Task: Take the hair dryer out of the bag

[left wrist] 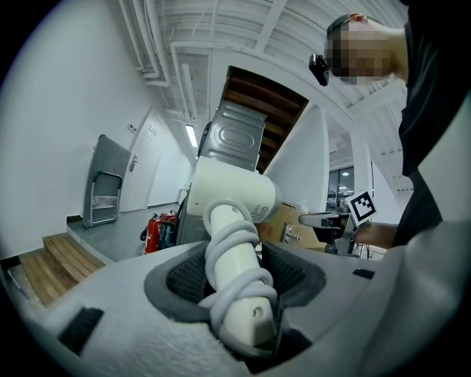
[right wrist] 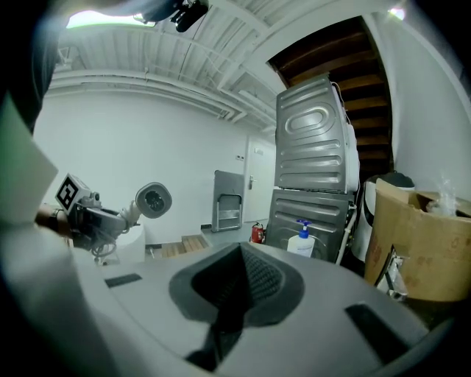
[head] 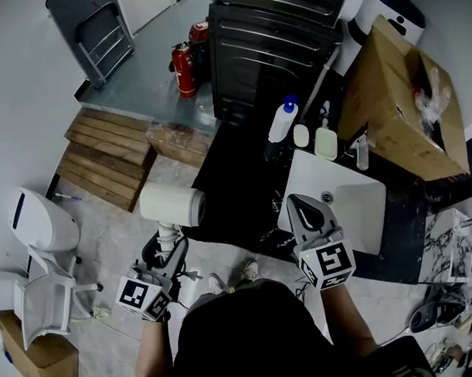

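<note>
Surrounding white sink (head: 354, 212), black countertop (head: 239, 180)

A bare laundry or utility space with workshop clutter: stacked grey appliances (head: 274, 51), white basin (head: 353, 211) in a black counter (head: 236, 184), fire extinguisher (head: 185, 70), wooden pallets (head: 103, 154), cardboard box (head: 395, 101)

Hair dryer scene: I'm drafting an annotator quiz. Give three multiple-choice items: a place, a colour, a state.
1. Where is the hair dryer? A in the cardboard box; B between the left gripper's jaws; C in the sink.
2. What colour is the fire extinguisher? A red; B green; C yellow.
3. How do the right gripper's jaws stand? A wide apart; B shut on a bottle; C shut, empty.
B: the jaws clamp its cord-wrapped handle. A: its body is red. C: the jaws meet with nothing between.
</note>
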